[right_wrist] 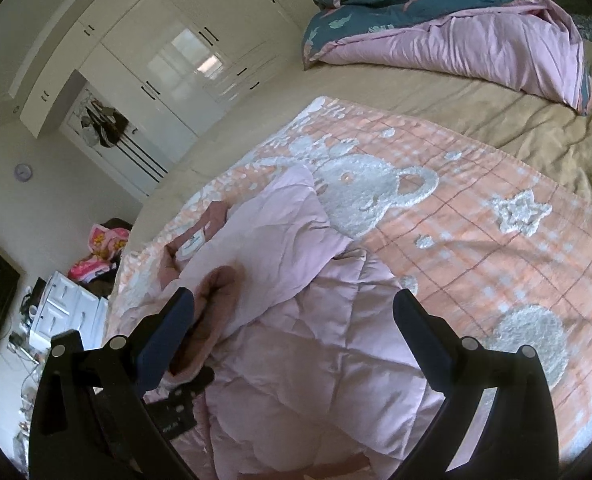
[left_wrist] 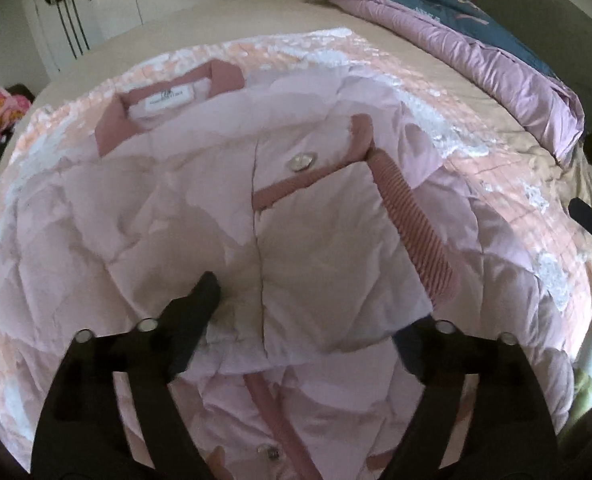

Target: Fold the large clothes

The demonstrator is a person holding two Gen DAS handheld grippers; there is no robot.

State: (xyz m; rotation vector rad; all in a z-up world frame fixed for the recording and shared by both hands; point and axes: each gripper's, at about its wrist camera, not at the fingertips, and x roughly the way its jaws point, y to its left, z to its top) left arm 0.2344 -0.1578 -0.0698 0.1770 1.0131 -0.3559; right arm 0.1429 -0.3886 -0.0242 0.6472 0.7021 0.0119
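Note:
A pale pink quilted jacket (left_wrist: pixel 199 208) lies spread on a peach blanket with white bears (right_wrist: pixel 476 248). Its dusty-pink collar (left_wrist: pixel 167 112) with a white label points away from me. One sleeve is folded across the front, with its ribbed cuff (left_wrist: pixel 416 224) lying beside a round button (left_wrist: pixel 304 160). My left gripper (left_wrist: pixel 308 320) hangs open just above the folded sleeve, with fabric below the jaws and nothing pinched. My right gripper (right_wrist: pixel 296 320) is open over the jacket's (right_wrist: pixel 316 360) side, its left finger next to the ribbed cuff (right_wrist: pixel 215 304).
The blanket covers a bed with a tan sheet (right_wrist: pixel 476 112). A bunched lilac and teal duvet (right_wrist: pixel 456 40) lies at the bed's far end. White wardrobes (right_wrist: pixel 167 56) line the wall. A white drawer unit (right_wrist: pixel 67 308) and a pink clothes pile (right_wrist: pixel 103 252) stand beside the bed.

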